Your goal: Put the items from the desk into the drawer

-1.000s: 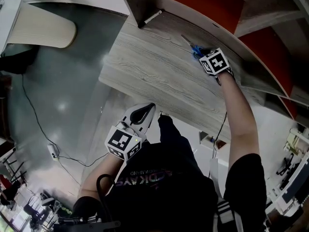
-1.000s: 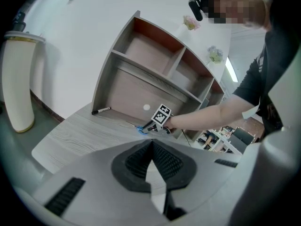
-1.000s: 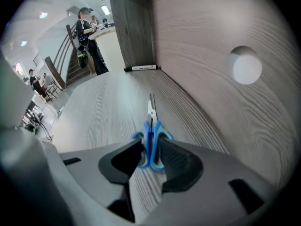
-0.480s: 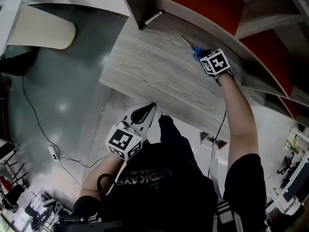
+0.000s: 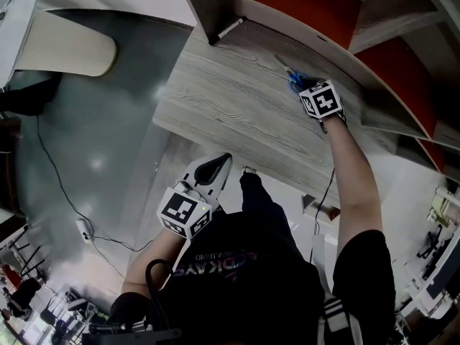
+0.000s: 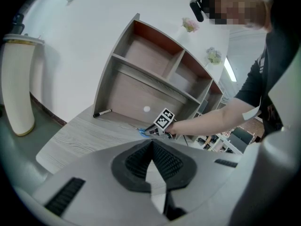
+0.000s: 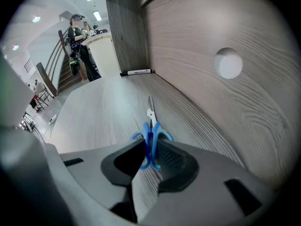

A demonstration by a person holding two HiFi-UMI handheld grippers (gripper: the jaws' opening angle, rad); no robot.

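- Right tool (image 7: pixel 149 150): jaws have just been closing. The pads clamp the blue handles of the scissors (image 7: pixel 151 122).
- Scissors: resting on the tabletop (image 5: pixel 230 103), just beside the shelf unit's back panel (image 7: pixel 202 107), with the blades pointing away from the right tool.
- Left tool (image 6: pixel 151 144): jaws together with nothing between them, held off the tabletop's near edge.
- Marker pen (image 5: pixel 228 26): at the far tabletop corner, well apart from the scissors.

Scissors (image 7: pixel 150 121): handle loops partly hidden between pads of right tool (image 7: pixel 149 158), jaws just closing on them. Head view: only blade tip clear. Marker (image 7: pixel 136 72) print too small to read.
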